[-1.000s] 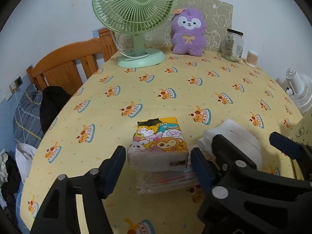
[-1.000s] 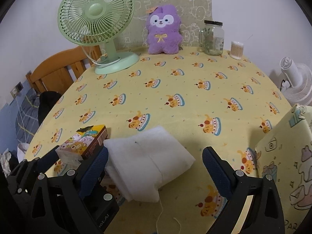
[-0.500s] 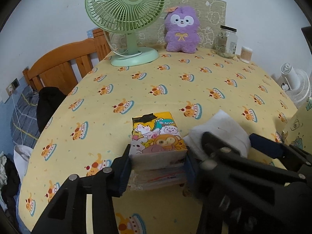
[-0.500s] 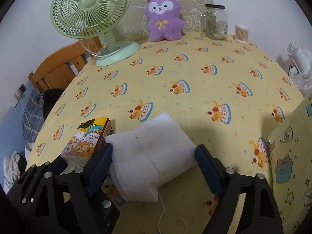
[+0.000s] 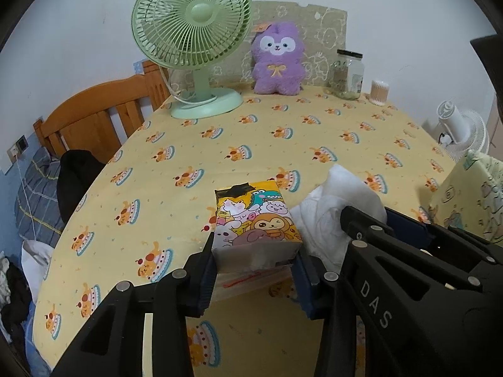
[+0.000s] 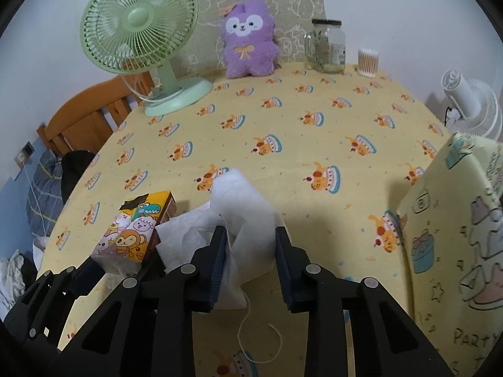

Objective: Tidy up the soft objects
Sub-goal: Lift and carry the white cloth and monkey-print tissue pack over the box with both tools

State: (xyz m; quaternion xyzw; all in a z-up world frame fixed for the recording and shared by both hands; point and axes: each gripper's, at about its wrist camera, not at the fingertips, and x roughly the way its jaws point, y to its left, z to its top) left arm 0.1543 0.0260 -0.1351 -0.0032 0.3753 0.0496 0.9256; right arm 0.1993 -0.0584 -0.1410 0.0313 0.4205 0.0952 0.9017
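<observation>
A: Start with the big things. What's laid out?

B: A table [image 6: 314, 163] under a yellow cloth printed with cakes. At the far edge stand a green fan [image 6: 140, 36], a purple plush toy [image 6: 248, 39], a glass jar [image 6: 328, 47] and a tub of cotton swabs [image 6: 367, 61]. At the near right, a fabric box [image 6: 456, 235] with cartoon prints.

A: And the soft things to be sorted?

B: Both are at the near edge, side by side. A tissue pack [image 5: 256, 223] with cartoon animals sits on the left, on top of another clear-wrapped pack whose contents I can't make out. Just to its right and touching it, a white folded cloth [image 6: 242, 216].

A: The tools?

B: The left gripper [image 5: 254, 270] is closing, its pads pressing both sides of the tissue pack. The right gripper [image 6: 251, 260] is closing too, about halfway in, and the cloth is bunched up between its pads (already well crumpled).

A: What could go wrong?

B: I'd say the cloth is the risk. It's pinched at a fold, so loose layers could slip free and unfold when lifted. A loose thread [image 6: 251, 330] trails toward the near edge and could snag. The tissue pack squashes easily, so it could slide out or drag the pack beneath it. The grippers are also close enough to knock each other.
</observation>
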